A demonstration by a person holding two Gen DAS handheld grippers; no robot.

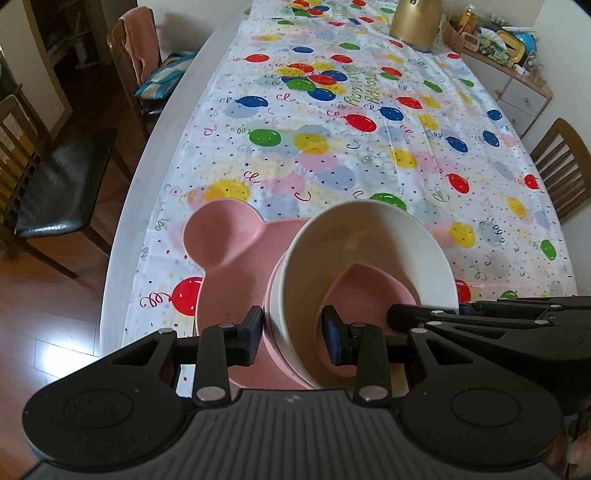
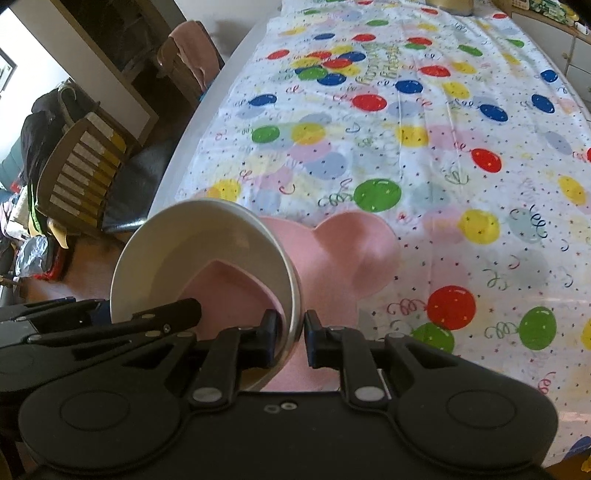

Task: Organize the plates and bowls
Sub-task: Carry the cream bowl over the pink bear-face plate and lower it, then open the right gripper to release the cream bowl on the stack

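Note:
A white bowl (image 1: 369, 251) (image 2: 192, 243) sits tilted on a pink plate with round bear ears (image 1: 218, 236) (image 2: 351, 251). Inside the bowl lies a small pink heart-shaped dish (image 1: 369, 291) (image 2: 229, 291). My left gripper (image 1: 293, 332) is shut on the bowl's near wall, with one finger inside the bowl and one outside against the pink plate. My right gripper (image 2: 291, 339) is shut on the bowl's rim at the opposite side. Each gripper shows in the other's view, the right gripper (image 1: 395, 314) and the left gripper (image 2: 195, 306). The stack hangs over the near end of the table.
A balloon-print tablecloth (image 1: 369, 147) covers the long table. A gold kettle (image 1: 415, 22) stands at the far end beside a cluttered cabinet (image 1: 517, 85). Wooden chairs (image 1: 62, 184) (image 1: 565, 166) (image 2: 85, 173) flank the table, above a wooden floor (image 1: 55, 332).

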